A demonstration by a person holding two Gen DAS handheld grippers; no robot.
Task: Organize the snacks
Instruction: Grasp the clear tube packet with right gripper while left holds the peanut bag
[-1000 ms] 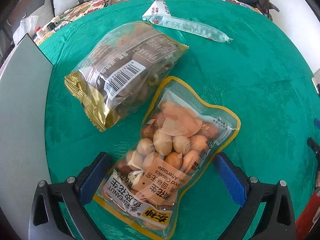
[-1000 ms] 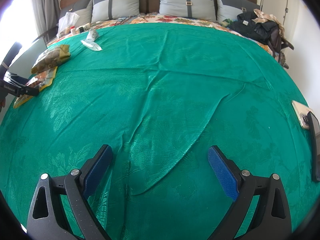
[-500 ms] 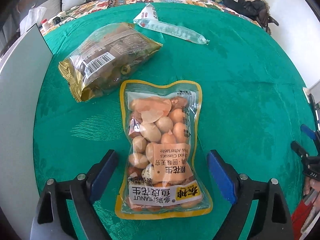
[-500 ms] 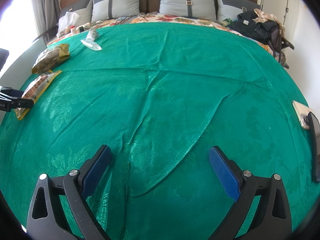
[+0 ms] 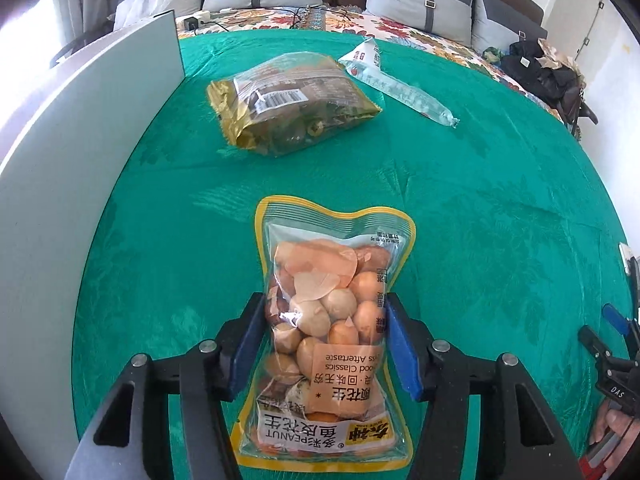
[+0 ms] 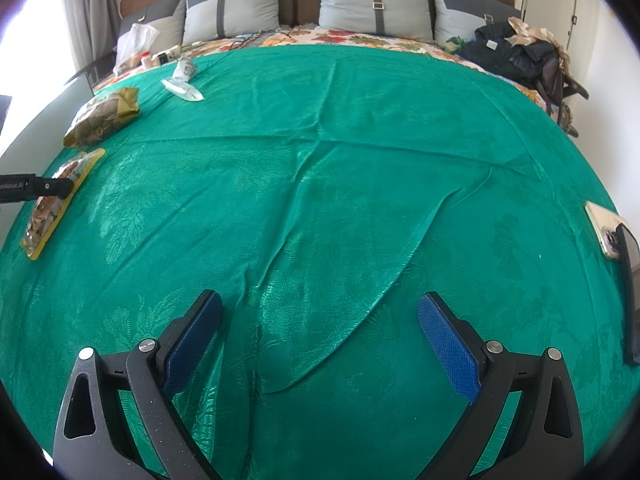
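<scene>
Left gripper (image 5: 326, 332) fingers just closed, clamped on peanut bag (image 5: 332, 328) sides; right gripper (image 6: 320, 340) fingers apart.

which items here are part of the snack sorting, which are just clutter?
Job:
peanut bag, left gripper closing on it
gold bag
clear packet
right gripper, open over bare cloth

Clutter:
phone
dark clothes
plastic bag
pillows
white panel
</scene>
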